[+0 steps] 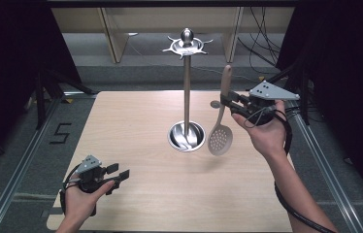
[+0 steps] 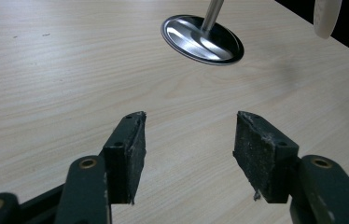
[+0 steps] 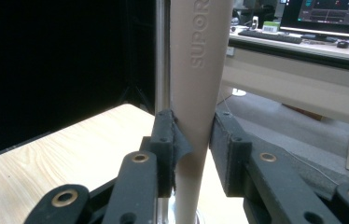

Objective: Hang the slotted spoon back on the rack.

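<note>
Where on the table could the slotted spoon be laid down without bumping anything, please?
Bare wood lies left of the stand's base, between it and the table's left edge, and along the near edge between the left gripper and the right forearm. It is crowded where the slotted spoon hangs in the right gripper.

wooden table (image 1: 136, 126), monitor (image 3: 331, 14), keyboard (image 3: 270, 36)

Light wood table (image 1: 136, 204) w/ grey floor (image 1: 19, 145) around, black curtains (image 1: 5, 48) at sides, desk (image 3: 303, 70) w/ monitor (image 3: 331, 14) beyond
</note>
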A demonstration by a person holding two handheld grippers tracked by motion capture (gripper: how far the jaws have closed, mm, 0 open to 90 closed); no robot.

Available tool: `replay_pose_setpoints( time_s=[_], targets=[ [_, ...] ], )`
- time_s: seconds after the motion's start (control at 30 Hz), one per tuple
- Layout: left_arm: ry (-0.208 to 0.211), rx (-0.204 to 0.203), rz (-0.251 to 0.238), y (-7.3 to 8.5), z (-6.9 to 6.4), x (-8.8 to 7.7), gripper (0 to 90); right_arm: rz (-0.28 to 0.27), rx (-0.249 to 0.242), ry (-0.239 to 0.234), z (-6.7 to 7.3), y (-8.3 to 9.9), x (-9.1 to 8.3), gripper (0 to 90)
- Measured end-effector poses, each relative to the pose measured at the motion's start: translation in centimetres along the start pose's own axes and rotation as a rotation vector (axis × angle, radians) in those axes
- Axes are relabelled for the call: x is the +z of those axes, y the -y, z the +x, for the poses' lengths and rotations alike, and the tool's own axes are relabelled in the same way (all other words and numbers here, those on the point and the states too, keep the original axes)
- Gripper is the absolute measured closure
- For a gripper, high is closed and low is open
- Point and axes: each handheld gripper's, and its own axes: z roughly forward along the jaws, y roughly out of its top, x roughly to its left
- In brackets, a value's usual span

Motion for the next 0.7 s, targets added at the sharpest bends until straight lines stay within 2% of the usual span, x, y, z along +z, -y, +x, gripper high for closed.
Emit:
replay_pose_setpoints(
  time_s=[0.03, 0.1, 0.17, 0.33, 0.5, 0.6, 0.67, 0.7],
  targets=[
    [-0.004, 0.007, 0.008, 0.0, 0.0, -0.1, 42.9, 0.009, 0.02, -0.005, 0.1, -0.1, 0.1, 72.1],
    [-0.006, 0.002, 0.007, 0.0, 0.0, -0.1, 42.9, 0.006, 0.003, -0.006, 0.0, -0.2, 0.3, 72.1],
    [0.01, 0.003, -0.003, 0.0, 0.1, 0.0, 42.9, 0.007, -0.001, -0.002, -0.1, -0.4, 0.4, 72.1],
    [0.006, 0.002, -0.001, 0.0, 0.1, 0.0, 42.9, 0.011, 0.005, 0.014, -0.1, -0.6, 0.7, 72.1],
    [0.01, 0.003, -0.004, 0.0, 0.1, 0.0, 42.9, 0.018, -0.011, 0.001, -0.2, -0.8, 0.9, 72.1],
    [0.009, 0.004, -0.004, 0.0, 0.1, 0.0, 42.9, 0.023, 0.002, -0.007, 0.0, -0.9, 1.1, 72.1],
    [-0.005, 0.002, 0.006, 0.0, 0.1, -0.1, 42.9, 0.016, -0.014, 0.0, -0.1, -1.0, 1.3, 72.1],
    [0.009, 0.002, -0.005, 0.0, 0.1, 0.0, 42.9, 0.019, -0.004, 0.001, 0.0, -1.0, 1.3, 72.1]
  ],
)
